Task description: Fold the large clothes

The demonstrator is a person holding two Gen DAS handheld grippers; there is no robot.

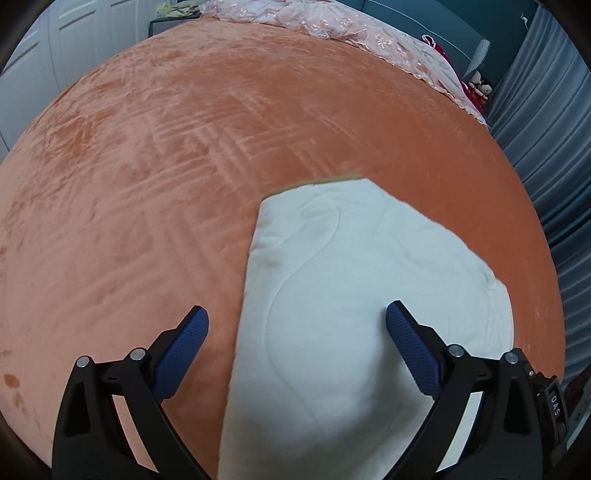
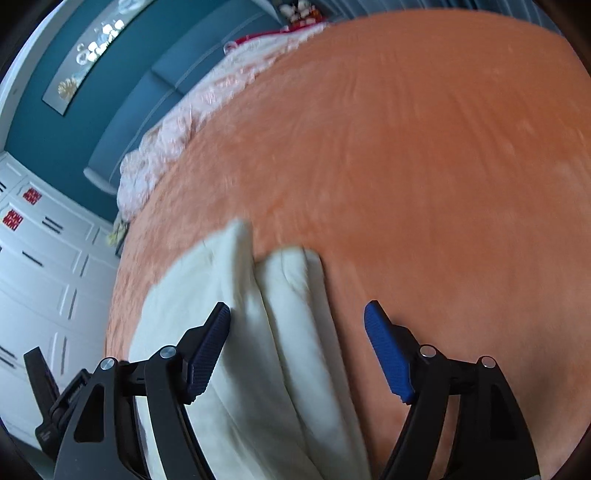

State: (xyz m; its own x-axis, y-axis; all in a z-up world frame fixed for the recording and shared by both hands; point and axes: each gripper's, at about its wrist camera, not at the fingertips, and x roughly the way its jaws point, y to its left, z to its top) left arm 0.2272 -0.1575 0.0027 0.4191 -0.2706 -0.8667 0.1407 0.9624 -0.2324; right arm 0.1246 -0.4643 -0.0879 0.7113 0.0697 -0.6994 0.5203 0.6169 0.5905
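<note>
Cream-white quilted padded garment (image 1: 332, 314), folded into a thick bundle: lying under and between the spread jaws of the left gripper (image 1: 297, 325), not touched by either blue pad. Same for the right gripper (image 2: 297, 325): jaws released and wide, nothing grasped, with the two stacked folds of the garment (image 2: 273, 314) running up between them, closer to the left-hand pad. No contact visible, though motion blur in the right wrist view.

Further out from both pairs of jaws, only the orange plush bed cover (image 1: 166, 166), flat and bare. Beyond it, a pale pink lace bedspread (image 1: 314, 18) at the far edge.

Possible trouble from here: thick, springy filling, so likely slow opening of the top fold once unheld. Also a loose upper layer ahead of the right jaws; a shallow pinch there probably catching one layer only and dragging the bundle apart.
</note>
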